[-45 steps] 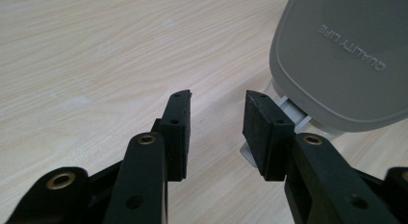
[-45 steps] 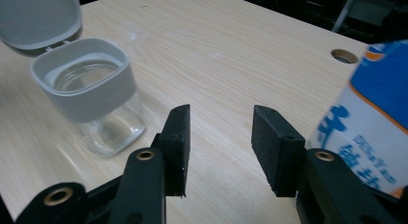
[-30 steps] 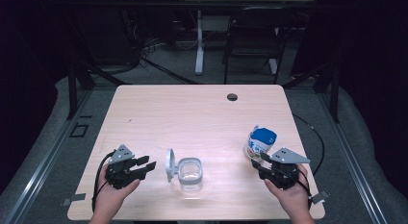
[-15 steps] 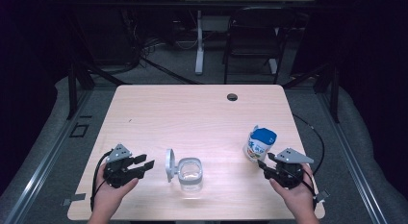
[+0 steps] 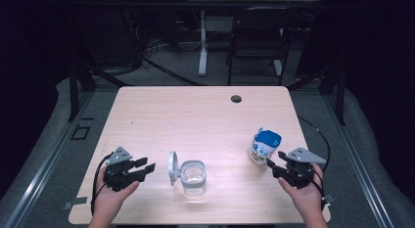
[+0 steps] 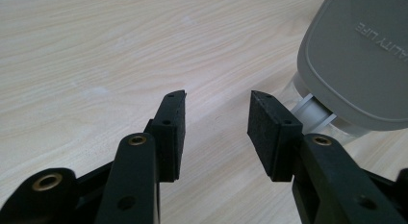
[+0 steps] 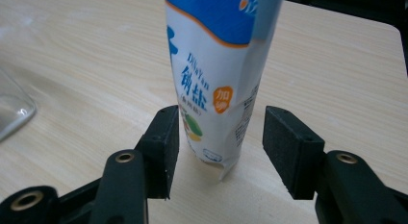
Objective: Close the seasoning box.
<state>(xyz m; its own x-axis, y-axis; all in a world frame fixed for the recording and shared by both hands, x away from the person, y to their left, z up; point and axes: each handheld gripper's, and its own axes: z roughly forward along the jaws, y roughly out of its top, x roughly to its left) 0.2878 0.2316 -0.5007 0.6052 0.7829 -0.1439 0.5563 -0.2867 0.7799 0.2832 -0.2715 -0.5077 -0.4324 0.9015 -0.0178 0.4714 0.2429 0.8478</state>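
Seen from above: a pale wooden table [image 5: 195, 110], two hand-held grippers near the front edge. Between them, a clear jar [image 5: 194, 173] with its grey lid [image 5: 172, 165] flipped open and standing upright on the hinge. Farther right, a blue-and-white salt bag [image 5: 264, 146], upright on the table.

Left gripper [image 5: 145, 167]: spread, pinching nothing, just beside the lid but apart from it. Right gripper [image 5: 272, 166]: spread, jaws just opening wider, the bag's lower part between them, pads on either side and not pressing.

Judged progress: early. Jar already open and apparently empty; bag not yet gripped or lifted. Left to do, probably: close on the bag, carry it over, pour salt in, shut the lid.
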